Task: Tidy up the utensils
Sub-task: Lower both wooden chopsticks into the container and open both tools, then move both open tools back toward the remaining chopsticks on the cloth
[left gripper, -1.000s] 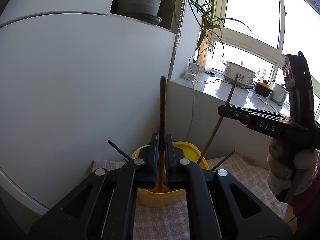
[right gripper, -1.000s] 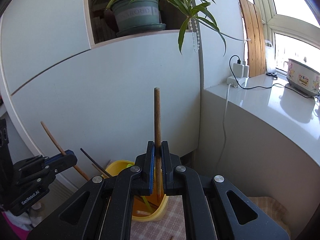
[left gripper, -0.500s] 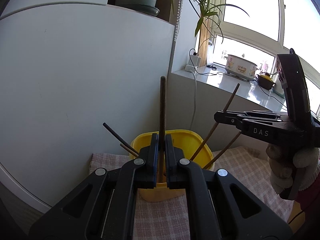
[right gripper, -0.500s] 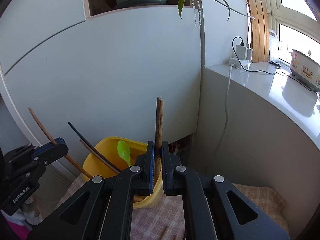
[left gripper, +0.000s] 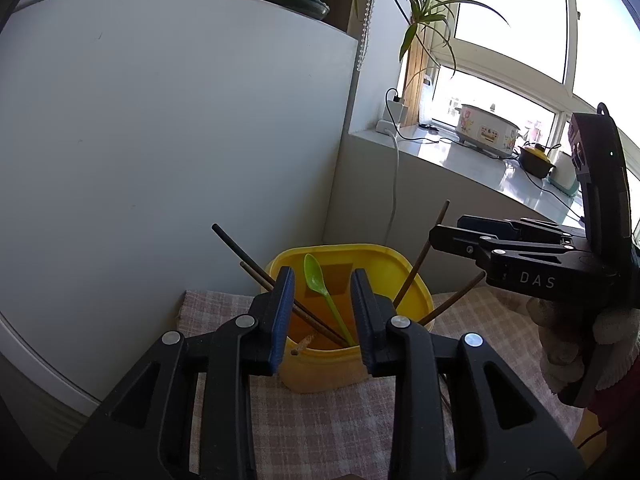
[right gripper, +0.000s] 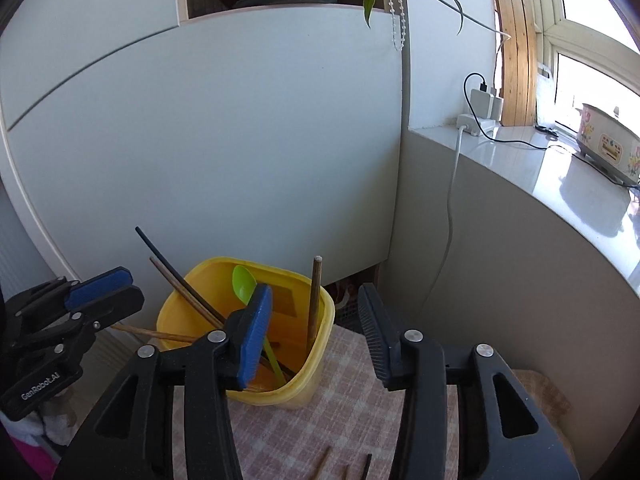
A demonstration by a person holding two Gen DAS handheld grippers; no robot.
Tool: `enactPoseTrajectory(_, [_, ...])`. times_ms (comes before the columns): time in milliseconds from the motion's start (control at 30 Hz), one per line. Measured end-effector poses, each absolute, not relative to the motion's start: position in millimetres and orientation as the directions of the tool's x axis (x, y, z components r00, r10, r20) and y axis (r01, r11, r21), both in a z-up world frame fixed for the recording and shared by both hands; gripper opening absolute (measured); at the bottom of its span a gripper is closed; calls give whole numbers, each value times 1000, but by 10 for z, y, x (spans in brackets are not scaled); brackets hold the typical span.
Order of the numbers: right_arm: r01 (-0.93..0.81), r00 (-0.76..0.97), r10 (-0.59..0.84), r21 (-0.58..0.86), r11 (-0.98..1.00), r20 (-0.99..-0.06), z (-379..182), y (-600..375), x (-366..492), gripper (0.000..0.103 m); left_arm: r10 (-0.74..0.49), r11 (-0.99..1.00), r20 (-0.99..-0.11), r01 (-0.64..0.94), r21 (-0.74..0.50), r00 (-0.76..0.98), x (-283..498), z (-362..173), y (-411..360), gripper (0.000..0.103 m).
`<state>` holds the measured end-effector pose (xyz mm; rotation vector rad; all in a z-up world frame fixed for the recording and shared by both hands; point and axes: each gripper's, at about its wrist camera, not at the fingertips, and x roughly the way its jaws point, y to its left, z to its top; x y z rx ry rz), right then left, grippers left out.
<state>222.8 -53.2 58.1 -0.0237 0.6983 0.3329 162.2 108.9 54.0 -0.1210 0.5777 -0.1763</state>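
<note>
A yellow container stands on a checked cloth and holds a green spoon, dark chopsticks and brown ones. My left gripper hovers over its near rim, jaws opening, nothing between them. A brown chopstick tip lies inside, just below. My right gripper is also opening. A wooden chopstick stands free in the gap between its fingers, leaning inside the container's right corner.
A white cabinet wall rises right behind the container. On the right, a grey ledge carries a charger, a cable and a cooker. Loose chopsticks lie on the checked cloth near me. A gloved hand holds the right gripper.
Both grippers, shut on upright chopsticks before, have opened. Both sticks have dropped into the yellow container. Both views have tipped down, so the container's inside shows more.
</note>
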Motion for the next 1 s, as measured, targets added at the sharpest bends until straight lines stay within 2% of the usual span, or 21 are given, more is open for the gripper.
enactPoseTrajectory(100, [-307,718,289,85,948,-633,591,-538,2191,48,-196,978,-534,125,-167,822,1605,534,1095,33])
enactPoseTrajectory(167, [-303,724,287,85,949,-628,607,-553,2165,56,-187,979,-530,116,-165,827,1582,533,1106,52])
enactPoseTrajectory(233, [-294,736,282,84,952,-616,633,-576,2132,63,-173,982,-521,104,-160,836,1541,541,1115,60])
enactPoseTrajectory(367, [-286,745,275,81,955,-607,679,-612,2073,64,-150,985,-511,81,-155,847,1472,559,1125,73])
enactPoseTrajectory(500, [-278,756,269,80,957,-596,716,-635,1992,71,-138,988,-499,83,-131,856,1397,590,1085,74])
enactPoseTrajectory(633, [-277,760,265,73,958,-594,736,-645,1903,71,-119,992,-484,78,-104,867,1301,625,1026,83])
enactPoseTrajectory(1000, [-243,784,242,76,967,-572,778,-811,1558,77,-121,992,-459,97,-76,880,1048,730,877,84])
